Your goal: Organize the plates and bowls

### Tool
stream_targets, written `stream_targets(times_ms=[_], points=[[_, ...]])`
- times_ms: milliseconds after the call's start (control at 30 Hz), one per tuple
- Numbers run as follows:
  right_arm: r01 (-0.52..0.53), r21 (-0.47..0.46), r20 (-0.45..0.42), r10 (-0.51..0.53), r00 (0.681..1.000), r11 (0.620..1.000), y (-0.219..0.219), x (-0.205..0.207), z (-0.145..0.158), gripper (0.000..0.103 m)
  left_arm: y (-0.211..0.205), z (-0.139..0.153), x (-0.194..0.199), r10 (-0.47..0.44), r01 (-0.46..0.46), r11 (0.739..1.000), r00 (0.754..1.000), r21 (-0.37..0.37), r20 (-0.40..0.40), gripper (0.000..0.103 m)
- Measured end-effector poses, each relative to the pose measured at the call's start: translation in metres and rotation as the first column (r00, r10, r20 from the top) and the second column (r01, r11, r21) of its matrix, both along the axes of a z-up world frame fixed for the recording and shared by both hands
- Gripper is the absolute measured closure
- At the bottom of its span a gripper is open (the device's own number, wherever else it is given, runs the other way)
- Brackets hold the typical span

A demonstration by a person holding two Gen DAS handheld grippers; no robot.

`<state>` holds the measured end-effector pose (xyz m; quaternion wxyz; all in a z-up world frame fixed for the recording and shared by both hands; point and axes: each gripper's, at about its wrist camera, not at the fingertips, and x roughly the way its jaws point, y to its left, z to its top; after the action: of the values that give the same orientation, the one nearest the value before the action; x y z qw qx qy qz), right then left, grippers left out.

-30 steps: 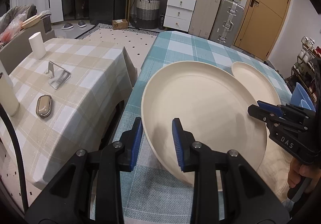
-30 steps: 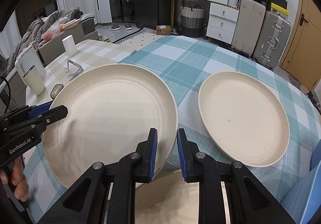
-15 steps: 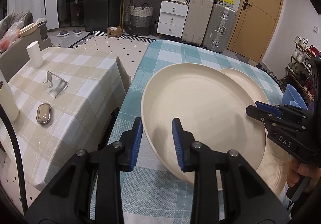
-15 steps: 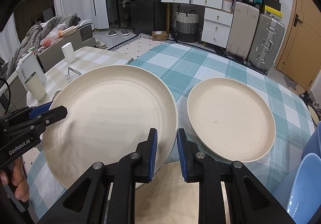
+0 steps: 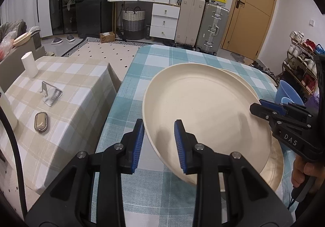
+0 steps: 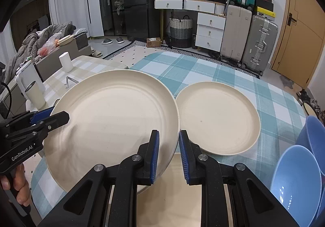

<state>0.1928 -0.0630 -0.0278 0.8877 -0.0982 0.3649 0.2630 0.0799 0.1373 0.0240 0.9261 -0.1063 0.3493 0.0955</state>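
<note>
A large cream plate hangs tilted above the teal checked table, held from two sides. My left gripper is shut on its near-left rim, and my right gripper is shut on the opposite rim. Each gripper also shows in the other's view: the right gripper at the plate's right edge, the left gripper at its left edge. A smaller cream plate lies flat on the table beyond. Another cream plate lies under the lifted one.
Two blue bowls stand at the table's right edge. A beige checked table to the left carries a metal phone stand, a white cup and a small case. Suitcases, drawers and a door stand at the back.
Both grippers have risen with the large plate held between them. The table and the smaller plate now lie farther below and look smaller.
</note>
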Motion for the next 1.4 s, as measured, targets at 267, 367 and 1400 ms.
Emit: stream_targets(times_ms=[267,367,1400], points=[[0.027,0.0,0.013,-0.027,1.0,1.0,-0.018,-0.011,0.009,0.082,-0.016,0.008,-0.002,-0.04,0.04,0.999,0.999,-0.002,0.005,0.076],[0.042,-0.001,0.019,-0.041,0.999,0.999,-0.024,-0.015,0.012,0.082,-0.023,0.011,-0.001,-0.056,0.056,0.998,0.998,0.002,0.007,0.076],[0.167,0.028,0.006,-0.167,0.986,0.986,-0.091,-0.056,0.01,0.082,-0.082,0.006,0.005,-0.228,0.23,0.971,0.973,0.058,-0.043,0.076]])
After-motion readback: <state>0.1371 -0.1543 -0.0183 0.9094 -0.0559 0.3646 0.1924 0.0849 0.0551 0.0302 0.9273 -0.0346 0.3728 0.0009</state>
